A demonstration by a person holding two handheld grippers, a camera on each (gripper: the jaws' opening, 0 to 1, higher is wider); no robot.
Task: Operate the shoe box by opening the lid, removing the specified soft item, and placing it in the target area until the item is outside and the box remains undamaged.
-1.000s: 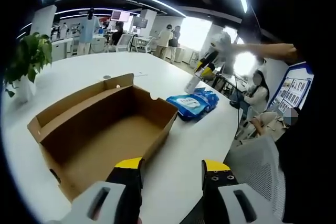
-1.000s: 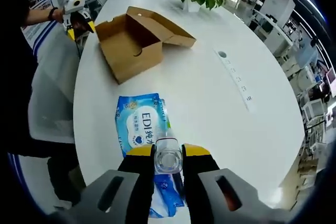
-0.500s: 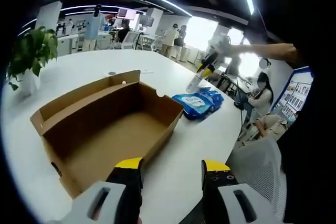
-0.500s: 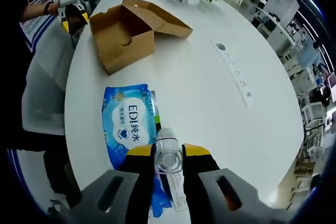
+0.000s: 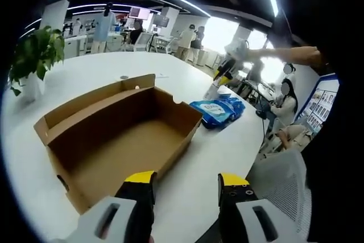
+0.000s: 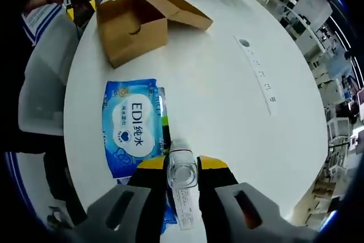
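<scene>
my left claw [image 5: 185, 189], its yellow-tipped jaws standing apart with nothing between them, hangs at the near edge of the open brown cardboard shoe box [image 5: 114, 140]. the box sits on the round white table [image 5: 210, 157] with its lid folded back on the far side, and what i can see of its inside is bare cardboard. the walls look straight and untorn from here.

my right claw [image 6: 182, 166] is clamped on a small clear plastic bottle [image 6: 182, 166], its jaws pressed against both sides of it. i see that claw far off in the left gripper view too, above the blue pack.

the soft item, a flat blue plastic pack of wet wipes with white lettering [image 6: 131, 126], lies flat on the table just left of the bottle, well apart from the box. something dark and green [image 6: 165, 129] lies along its right edge; i cannot tell what it is.

by my reading the opening and the removal are done, and the step in hand is the placing. what is left calls for little: if the pack's spot is the target area, i only need to lift my right claw clear without dragging the pack, and keep my left claw from knocking the thin box wall as it draws away.

a potted green plant [image 5: 31, 55] stands at the far left of the table.
</scene>
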